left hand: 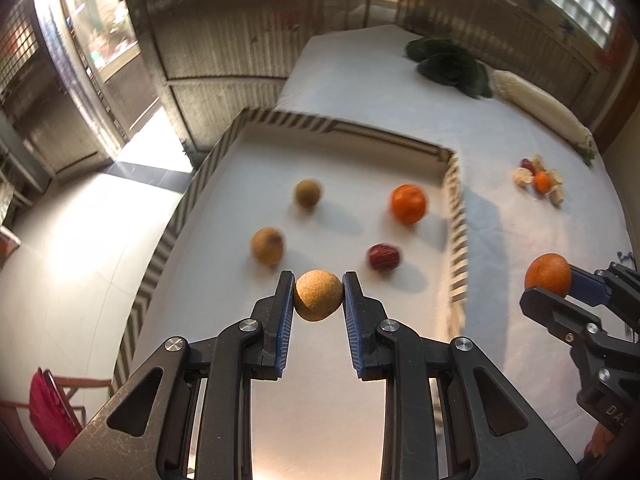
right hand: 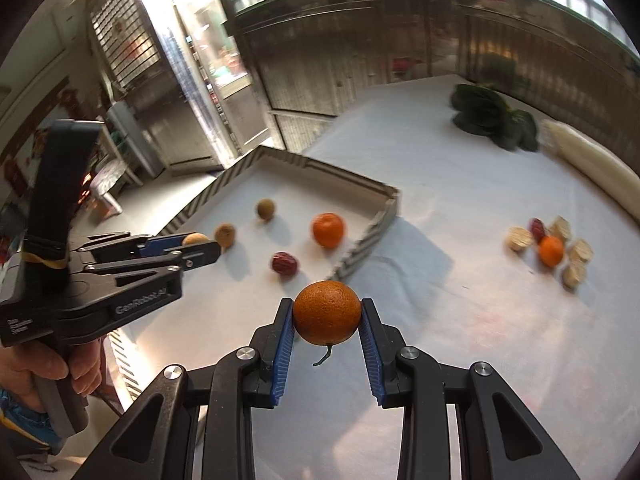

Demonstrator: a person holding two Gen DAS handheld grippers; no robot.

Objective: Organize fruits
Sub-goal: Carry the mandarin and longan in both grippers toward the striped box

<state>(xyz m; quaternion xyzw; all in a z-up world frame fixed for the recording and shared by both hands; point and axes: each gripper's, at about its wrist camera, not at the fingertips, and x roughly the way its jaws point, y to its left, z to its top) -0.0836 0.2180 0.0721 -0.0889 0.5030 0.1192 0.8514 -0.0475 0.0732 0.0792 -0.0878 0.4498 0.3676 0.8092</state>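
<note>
Left wrist view shows a striped-walled tray (left hand: 456, 216) on the white tablecloth (left hand: 380, 80) holding two tan fruits (left hand: 267, 246), an orange (left hand: 408, 203) and a red date (left hand: 384, 257), while the left gripper (left hand: 319, 296) clenches a tan round fruit (left hand: 318, 295) between its blue pads over the tray's near part. Right wrist view shows the right gripper (right hand: 327, 316) grasping a second orange (right hand: 327, 312), stem hanging down, above the cloth just near of the tray's right wall, with a small fruit pile (right hand: 550, 250) lying far right.
</note>
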